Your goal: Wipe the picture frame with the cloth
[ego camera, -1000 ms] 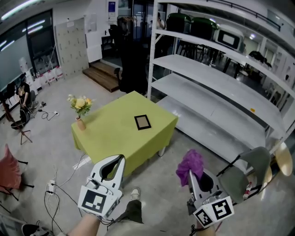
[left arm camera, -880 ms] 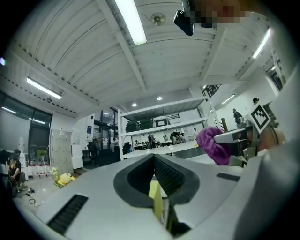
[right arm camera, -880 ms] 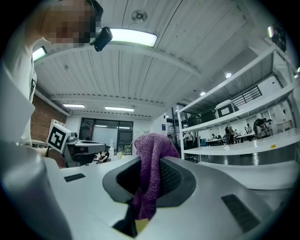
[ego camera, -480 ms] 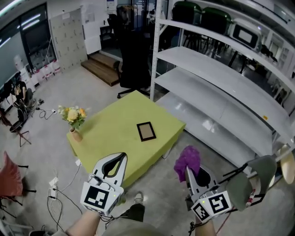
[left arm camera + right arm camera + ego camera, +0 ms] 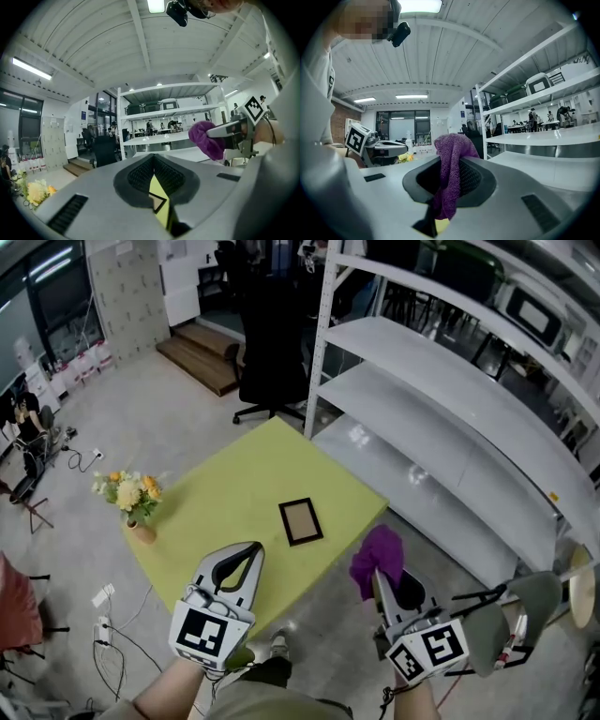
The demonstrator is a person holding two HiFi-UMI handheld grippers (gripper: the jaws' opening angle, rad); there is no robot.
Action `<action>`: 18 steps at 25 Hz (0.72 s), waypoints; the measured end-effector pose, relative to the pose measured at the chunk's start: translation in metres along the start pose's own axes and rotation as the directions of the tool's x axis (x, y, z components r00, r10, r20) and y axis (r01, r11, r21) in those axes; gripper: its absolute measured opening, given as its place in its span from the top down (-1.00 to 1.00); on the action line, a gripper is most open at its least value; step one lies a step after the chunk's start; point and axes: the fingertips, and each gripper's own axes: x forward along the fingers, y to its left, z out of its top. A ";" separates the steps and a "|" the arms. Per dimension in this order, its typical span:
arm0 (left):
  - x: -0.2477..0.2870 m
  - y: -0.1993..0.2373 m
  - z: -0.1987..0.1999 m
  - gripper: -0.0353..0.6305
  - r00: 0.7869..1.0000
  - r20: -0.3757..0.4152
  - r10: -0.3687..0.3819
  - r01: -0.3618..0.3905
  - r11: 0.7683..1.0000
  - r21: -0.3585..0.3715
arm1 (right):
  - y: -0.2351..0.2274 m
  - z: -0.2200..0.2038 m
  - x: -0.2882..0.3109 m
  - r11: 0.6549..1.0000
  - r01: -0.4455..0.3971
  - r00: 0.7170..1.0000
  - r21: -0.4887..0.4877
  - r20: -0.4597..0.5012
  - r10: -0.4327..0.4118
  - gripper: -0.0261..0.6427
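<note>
While both grippers hang in the air short of the tabletop (image 5: 234,479), no wiping has begun; the step in hand is judged to be the approach.

Method advised: lower the right gripper (image 5: 377,579) so that the loose purple cloth (image 5: 379,557), not the hard jaw tips, meets the picture frame (image 5: 300,521). Keep the clamp firm, as the wad could slip. The frame looks light and unsecured and may slide under a stroke. The left gripper (image 5: 249,551) could press on one border to steady it. Stroke along each border, away from the tabletop edge nearest the frame.

Pose, left gripper: jaws closed together with nothing between them, pointing forward, on the near side of the picture frame and to its left.

Pose, right gripper: clenched on the cloth, which bunches above the jaw tips and hangs down between them. It sits on the near side of the picture frame and to its right, off the tabletop. The two grippers are held out in front of the body, apart, at about one level.

Picture frame: flat on the yellow-green tabletop, dark border, untouched.

Farther off: a vase of flowers (image 5: 131,502) stands well to the left of the picture frame, and white shelving (image 5: 441,418) stands beyond and to the right of it.
</note>
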 end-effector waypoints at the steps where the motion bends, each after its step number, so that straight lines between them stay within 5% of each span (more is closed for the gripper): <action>1: 0.004 0.005 -0.001 0.87 1.000 0.000 -0.001 0.001 1.000 -0.003 | -0.001 0.000 0.008 1.000 -0.003 1.000 -0.001 -0.003 0.003 0.74; 18: 0.060 0.044 -0.021 0.88 0.995 -0.063 0.082 -0.084 0.996 -0.018 | -0.045 -0.013 0.094 0.995 -0.097 0.993 0.022 -0.070 0.098 0.74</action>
